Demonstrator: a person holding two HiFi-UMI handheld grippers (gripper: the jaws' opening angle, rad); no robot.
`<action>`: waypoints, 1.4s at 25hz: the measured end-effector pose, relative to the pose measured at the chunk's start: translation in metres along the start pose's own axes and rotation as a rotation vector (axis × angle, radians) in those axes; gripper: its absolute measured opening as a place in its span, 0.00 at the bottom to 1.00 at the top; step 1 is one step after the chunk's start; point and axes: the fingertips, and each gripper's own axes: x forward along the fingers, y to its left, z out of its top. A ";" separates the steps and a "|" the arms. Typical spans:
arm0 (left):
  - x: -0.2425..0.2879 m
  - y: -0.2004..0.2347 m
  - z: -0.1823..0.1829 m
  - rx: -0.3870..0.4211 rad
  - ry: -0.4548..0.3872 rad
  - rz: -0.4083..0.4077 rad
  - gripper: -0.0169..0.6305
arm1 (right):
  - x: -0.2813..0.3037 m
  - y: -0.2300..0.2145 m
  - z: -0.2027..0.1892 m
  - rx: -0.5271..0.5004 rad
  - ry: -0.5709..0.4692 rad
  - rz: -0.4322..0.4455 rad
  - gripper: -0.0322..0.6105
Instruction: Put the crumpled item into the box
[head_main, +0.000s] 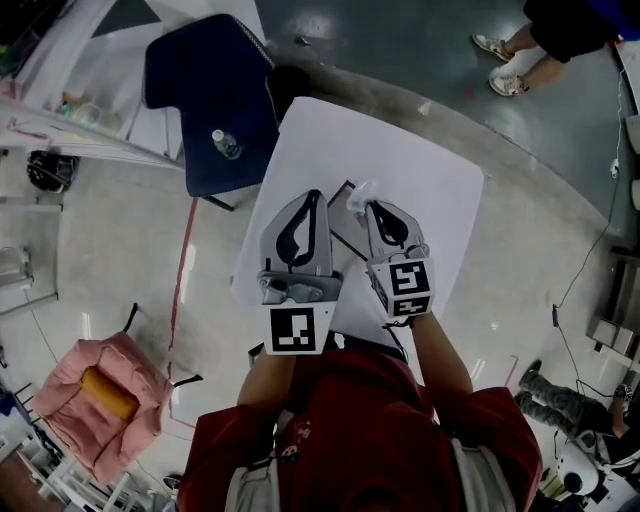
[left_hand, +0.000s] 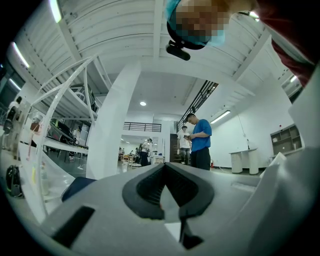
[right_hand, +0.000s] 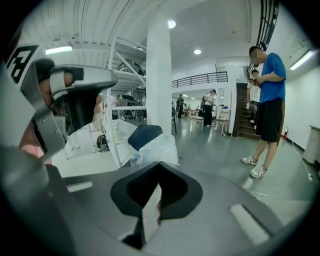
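The left tongs (head_main: 317, 197) are clenched. In the left gripper view their tips (left_hand: 165, 165) meet with nothing caught between them, and they point out over the middle of the white tabletop (head_main: 410, 160). The right tongs (head_main: 373, 206) sit just beside them, tilted downward, and are also clenched. In the right gripper view the tips (right_hand: 159, 164) are pressed together on the crumpled item (right_hand: 156, 147), a clear, wrinkled bit of plastic that rises straight from the pinch. From the head view the crumpled item (head_main: 360, 193) hangs at the tip of the right tongs over the middle of the tabletop, well in from every edge and between the two tong tips. Below it, in the gap between the tongs, is a white, dark-edged shape (head_main: 340, 218). It may be the box, though the tongs cover too much of it to be sure. Past the far left corner of the tabletop stands a dark blue chair (head_main: 195, 85) with a bottle (head_main: 226, 144) on its seat. A pink chair (head_main: 100, 400) sits on the floor well off the near left corner. In the right gripper view a person in a blue shirt (right_hand: 270, 95) stands on the grey floor beyond the tabletop, to the right of a white pillar (right_hand: 159, 75).
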 end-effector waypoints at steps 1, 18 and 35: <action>0.000 0.002 -0.001 -0.001 -0.001 0.000 0.03 | 0.003 0.001 -0.006 -0.004 0.018 0.002 0.05; 0.000 0.021 -0.022 -0.025 0.024 0.001 0.03 | 0.050 0.003 -0.110 -0.011 0.324 0.030 0.05; 0.004 0.030 -0.045 -0.040 0.068 0.012 0.03 | 0.077 0.006 -0.195 0.009 0.614 0.109 0.05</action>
